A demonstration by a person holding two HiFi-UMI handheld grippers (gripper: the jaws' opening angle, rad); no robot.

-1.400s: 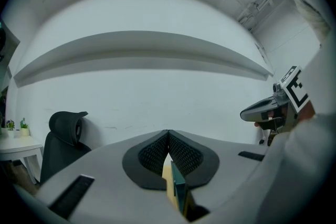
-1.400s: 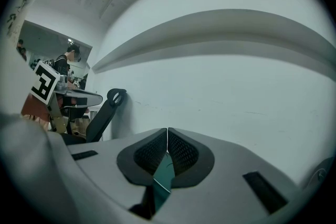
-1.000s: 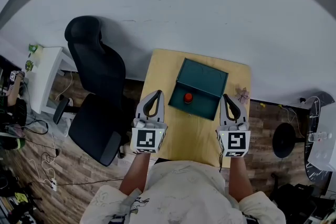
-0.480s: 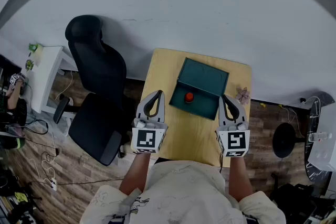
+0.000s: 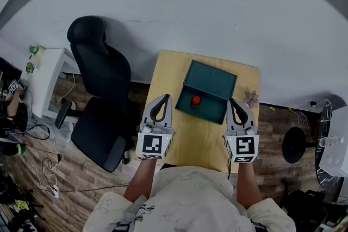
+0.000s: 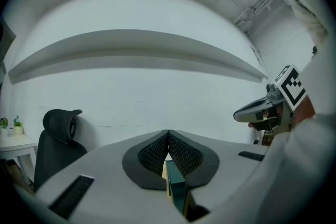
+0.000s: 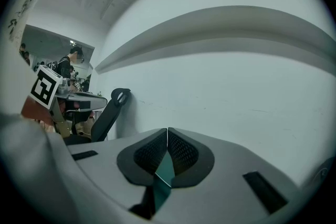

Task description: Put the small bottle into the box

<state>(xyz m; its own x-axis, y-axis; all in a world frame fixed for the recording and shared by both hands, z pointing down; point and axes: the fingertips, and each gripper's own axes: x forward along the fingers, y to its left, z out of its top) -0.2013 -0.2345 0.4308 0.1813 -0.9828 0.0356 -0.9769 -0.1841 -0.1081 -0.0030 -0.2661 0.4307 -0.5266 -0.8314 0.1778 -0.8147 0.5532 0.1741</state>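
On the small wooden table (image 5: 168,70) stands an open dark-green box (image 5: 207,91), lid raised at the back. Inside it lies a small red-orange bottle (image 5: 195,100). My left gripper (image 5: 165,97) hovers at the box's left side, jaws shut with nothing between them. My right gripper (image 5: 234,101) hovers at the box's right side, also shut and empty. In the left gripper view the tips (image 6: 168,134) meet, with a sliver of the green box (image 6: 175,190) behind them. In the right gripper view the tips (image 7: 167,131) meet too, the box edge (image 7: 162,176) below.
A black office chair (image 5: 100,89) stands just left of the table. A white side table (image 5: 48,76) with small plants is further left. A small dried flower (image 5: 251,98) lies at the table's right edge. White wall behind; cables on the wooden floor.
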